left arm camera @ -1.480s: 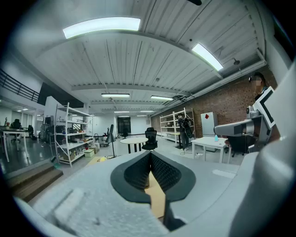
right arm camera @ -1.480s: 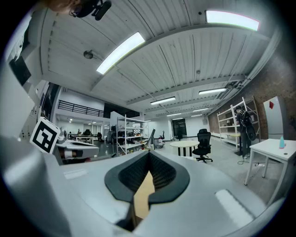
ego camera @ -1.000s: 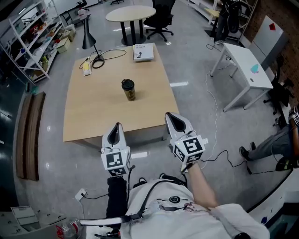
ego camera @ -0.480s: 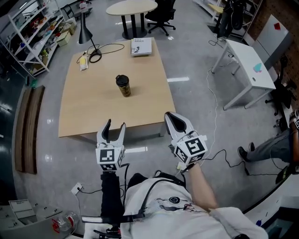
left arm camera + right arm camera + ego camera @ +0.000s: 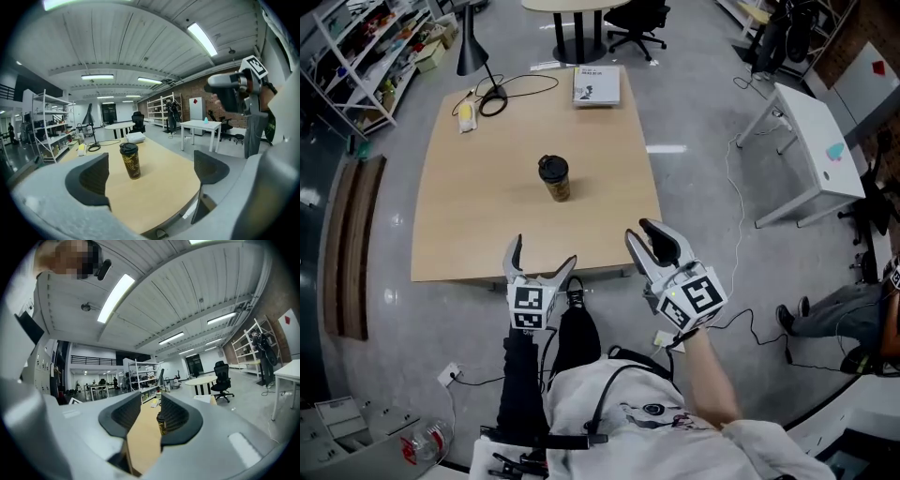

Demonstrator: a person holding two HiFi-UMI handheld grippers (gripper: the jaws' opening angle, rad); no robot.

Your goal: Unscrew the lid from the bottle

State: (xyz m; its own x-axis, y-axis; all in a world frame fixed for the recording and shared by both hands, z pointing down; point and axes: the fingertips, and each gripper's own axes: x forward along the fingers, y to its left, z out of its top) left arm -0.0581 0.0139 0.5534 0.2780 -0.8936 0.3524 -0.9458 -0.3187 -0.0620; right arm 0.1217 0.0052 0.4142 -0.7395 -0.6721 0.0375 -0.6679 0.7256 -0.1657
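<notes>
Pale wooden bench [image 5: 478, 220] carries the gold-patterned bottle [image 5: 557, 186], black lid [image 5: 552, 167] on, well apart from the left hand-held gripper [image 5: 544, 255], jaws just opened wide, and the right hand-held gripper [image 5: 642, 234], just opened slightly, both empty. A hasty off-centre grab could topple it.

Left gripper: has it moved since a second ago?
Yes. The left gripper has sunk and come closer to the table's near edge; its jaws have just been opening, with nothing between them.

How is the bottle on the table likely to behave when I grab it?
The bottle is tall on a narrow base, standing free on the smooth table, so a sideways nudge could tip or slide it. Its body looks rigid, so it should hold firm under the jaws. Weight is unclear: the lid hides the contents.
</notes>
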